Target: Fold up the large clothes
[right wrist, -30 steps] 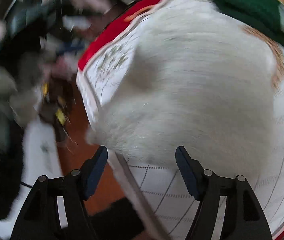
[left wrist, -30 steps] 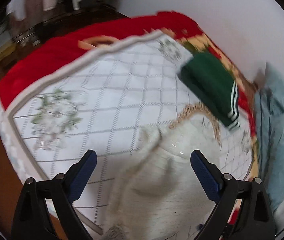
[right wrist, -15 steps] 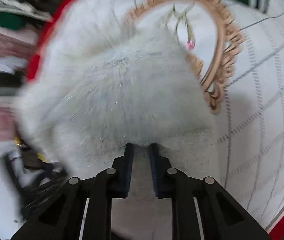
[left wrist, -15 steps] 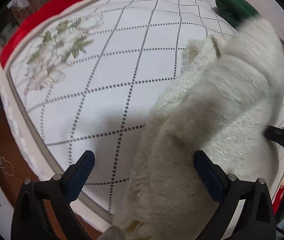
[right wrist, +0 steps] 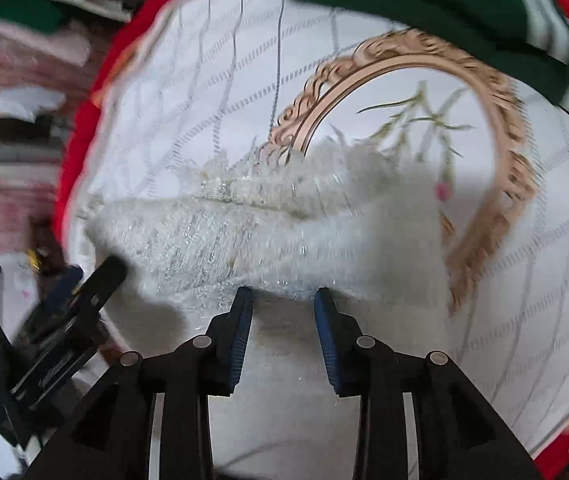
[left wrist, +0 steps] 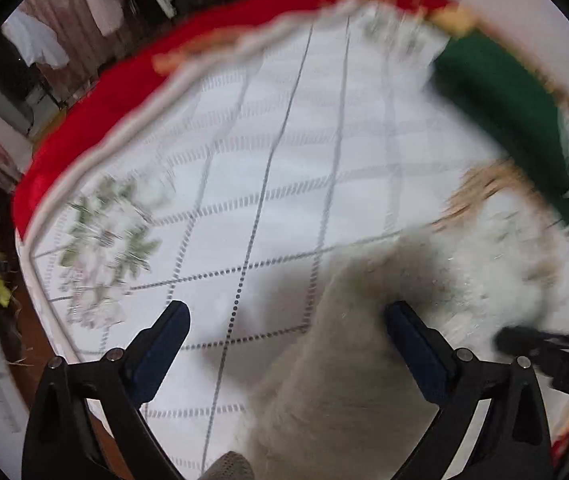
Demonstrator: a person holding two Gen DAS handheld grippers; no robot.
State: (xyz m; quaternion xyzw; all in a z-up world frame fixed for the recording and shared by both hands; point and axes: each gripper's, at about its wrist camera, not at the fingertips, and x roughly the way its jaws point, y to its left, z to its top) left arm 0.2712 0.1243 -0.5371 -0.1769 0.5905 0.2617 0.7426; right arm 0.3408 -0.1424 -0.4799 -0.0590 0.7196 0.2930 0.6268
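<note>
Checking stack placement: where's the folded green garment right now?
The green garment lies at the far side of the white quilted cover, top right in both wrist views, past the fluffy white garment and just beyond the cover's printed oval frame.

Left gripper (left wrist: 286,322) wide, right gripper (right wrist: 283,306) part-open

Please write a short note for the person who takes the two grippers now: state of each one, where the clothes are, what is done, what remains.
Left gripper: wide open, holding nothing; white fluffy garment lies partly between its fingers.
Right gripper: part open, just been opening; garment between its fingers, not visibly pinched.
Garment lies bunched on the quilted bed cover. Folded green garment sits at the far edge.
Done: green one folded.
Left: spread and fold the white one.
</note>
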